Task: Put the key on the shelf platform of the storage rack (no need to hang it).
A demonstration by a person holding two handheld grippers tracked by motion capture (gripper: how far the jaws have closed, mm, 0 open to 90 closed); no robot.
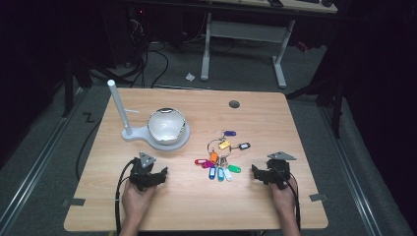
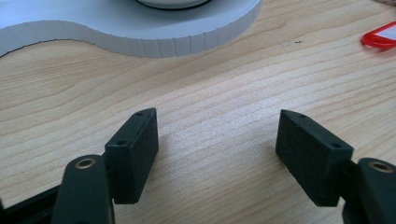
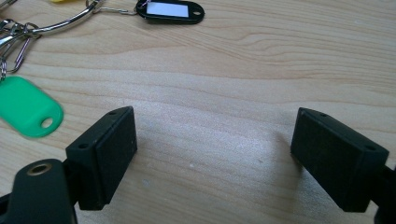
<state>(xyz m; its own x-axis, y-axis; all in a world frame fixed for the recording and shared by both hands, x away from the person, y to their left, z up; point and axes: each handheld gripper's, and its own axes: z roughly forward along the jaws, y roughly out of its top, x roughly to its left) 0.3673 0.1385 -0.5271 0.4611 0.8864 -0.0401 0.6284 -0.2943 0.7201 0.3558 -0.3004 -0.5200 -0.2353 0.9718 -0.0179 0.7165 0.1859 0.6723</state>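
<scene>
Fingers of both our grippers stand spread with nothing between them but bare wood, as each gripper view shows. Starting at the left of the table (image 1: 108, 196), our left gripper (image 1: 156, 177) rests low on the near side, jaws wide apart and pointing toward the middle. Just beyond it, farther from us, lies the white stand (image 1: 142, 135) with its upright post (image 1: 119, 105) and a shiny domed bowl (image 1: 166, 125) seated in its round base; in the left gripper view that base's pale edge (image 2: 154, 44) curves across the far side, apart from the pads, and a red tag (image 2: 380, 37) peeks in at the right.

Moving to the centre, the bunch of keys (image 1: 221, 155) lies flat on the wood between our two grippers, its coloured tags fanned out from a metal ring (image 1: 215, 144): red and purple to the left, blue, white and green on the near side, a black one to the right.

At the right, our right gripper (image 1: 260, 175) sits near the bunch but not touching it, jaws equally wide; its own view catches the green tag (image 3: 28, 107) and the black tag (image 3: 170, 10) off to one side.

We judge the work as barely begun: the keys are untouched, neither gripper holds anything, and the whole job of picking them up is left to do.
</scene>
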